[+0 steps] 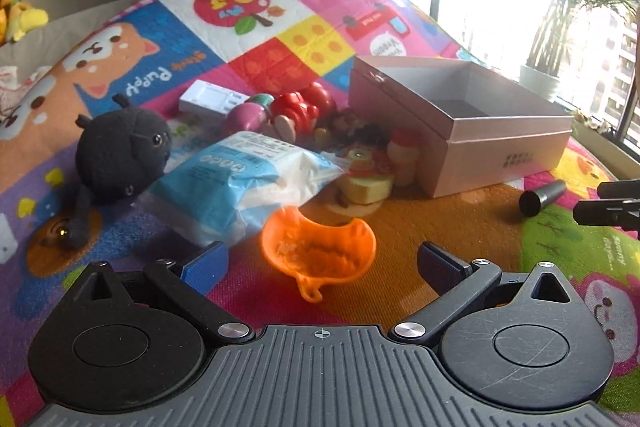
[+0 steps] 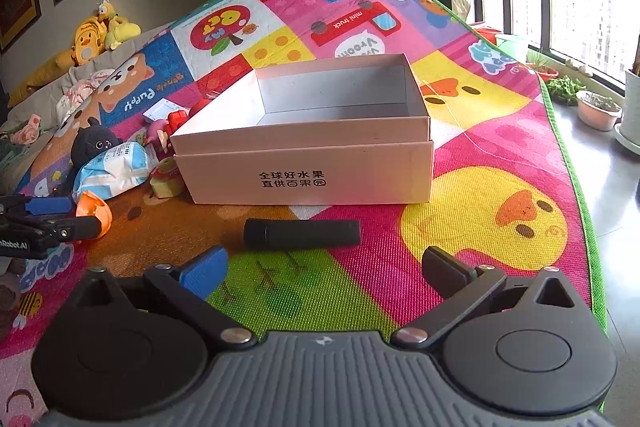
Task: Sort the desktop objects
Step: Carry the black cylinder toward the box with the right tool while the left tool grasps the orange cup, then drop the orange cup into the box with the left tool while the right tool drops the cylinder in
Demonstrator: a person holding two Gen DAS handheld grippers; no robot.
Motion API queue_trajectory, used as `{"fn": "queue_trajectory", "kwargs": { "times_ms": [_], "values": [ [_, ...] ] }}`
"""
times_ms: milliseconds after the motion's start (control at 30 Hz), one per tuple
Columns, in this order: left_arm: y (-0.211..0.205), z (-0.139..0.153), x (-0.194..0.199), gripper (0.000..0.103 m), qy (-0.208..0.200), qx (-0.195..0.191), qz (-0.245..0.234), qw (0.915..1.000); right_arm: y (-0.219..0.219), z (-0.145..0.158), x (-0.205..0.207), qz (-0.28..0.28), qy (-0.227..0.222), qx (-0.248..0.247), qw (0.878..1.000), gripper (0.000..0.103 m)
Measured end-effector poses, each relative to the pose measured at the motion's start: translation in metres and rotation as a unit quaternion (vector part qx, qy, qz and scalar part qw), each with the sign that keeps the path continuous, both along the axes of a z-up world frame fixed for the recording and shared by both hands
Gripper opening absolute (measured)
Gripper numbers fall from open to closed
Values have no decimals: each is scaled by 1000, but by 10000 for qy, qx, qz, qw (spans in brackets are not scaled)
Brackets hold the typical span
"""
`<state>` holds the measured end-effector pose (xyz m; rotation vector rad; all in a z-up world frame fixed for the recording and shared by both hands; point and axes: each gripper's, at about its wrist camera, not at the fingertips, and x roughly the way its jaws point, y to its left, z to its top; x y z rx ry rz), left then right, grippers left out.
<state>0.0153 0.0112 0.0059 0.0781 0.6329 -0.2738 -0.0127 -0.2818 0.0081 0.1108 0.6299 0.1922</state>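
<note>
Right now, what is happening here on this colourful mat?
A person holds two grippers over the mat, sorting toys and small things. Both are open and hold nothing. The left gripper points at an orange cup just ahead of its fingers. The right gripper faces a black tube lying on its side before the box. The box looks empty. A pile with a black plush and a blue packet waits to the left of the box.
</note>
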Motion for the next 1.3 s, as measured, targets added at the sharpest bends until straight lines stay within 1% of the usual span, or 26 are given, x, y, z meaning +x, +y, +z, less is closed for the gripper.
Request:
{"fn": "queue_trajectory", "kwargs": {
  "times_ms": [67,133,267,333,433,500,567,600,633,700,767,867,967,1033,1067,1100,1133,1167,1200,1300],
  "values": [
    [2,2,0,99,-61,-94,-33,9999,0,0,1,-4,11,15,10000,103],
    [3,4,1,88,-72,-166,-51,9998,-1,0,1,9,33,31,10000,103],
    [-3,2,4,81,-112,32,-12,9999,-1,0,1,17,40,18,10000,103],
    [-7,1,3,80,-46,28,-134,9999,-1,0,1,11,48,20,10000,103],
    [-13,1,-6,80,-91,70,-284,9995,-1,0,2,7,63,23,10000,103],
    [-17,1,-10,80,-136,118,-293,9994,0,0,2,11,69,21,10000,103],
    [-21,0,-11,80,-179,245,-212,9993,0,0,2,9,66,19,10000,103],
    [-22,-1,-11,78,-179,289,-173,9993,0,0,2,3,64,16,10000,103],
    [-22,-1,-9,72,-145,304,-144,9993,1,0,2,5,62,-1,10000,103],
    [-22,-2,-7,65,-88,316,-78,9994,4,-1,4,78,104,-74,9999,103],
    [-20,-2,-7,65,-80,322,-11,9994,10,-2,10,190,232,-202,9993,103],
    [-20,-2,-11,64,-97,375,62,9992,20,-1,20,217,267,-364,9987,103],
    [-20,-1,-21,64,-57,298,-2,9995,31,0,32,222,248,-471,9983,103],
    [-22,-1,-29,64,-61,276,-53,9996,35,-3,42,193,350,-506,9979,103],
    [-22,-1,-32,64,-61,257,-63,9996,36,-5,48,170,474,-516,9974,102],
    [-22,-1,-35,64,-55,227,-68,9997,38,-5,49,142,499,-570,9970,98],
    [-23,0,-36,64,-42,205,-69,9998,39,-5,48,165,457,-633,9968,90],
    [-24,0,-37,64,-27,205,-65,9998,41,-4,46,257,436,-709,9962,86],
    [-25,0,-39,64,-3,234,-52,9997,40,-2,44,336,423,-766,9956,77],
    [-27,6,-43,64,3,346,17,9994,34,4,33,531,482,-655,9953,76]
  ]
}}
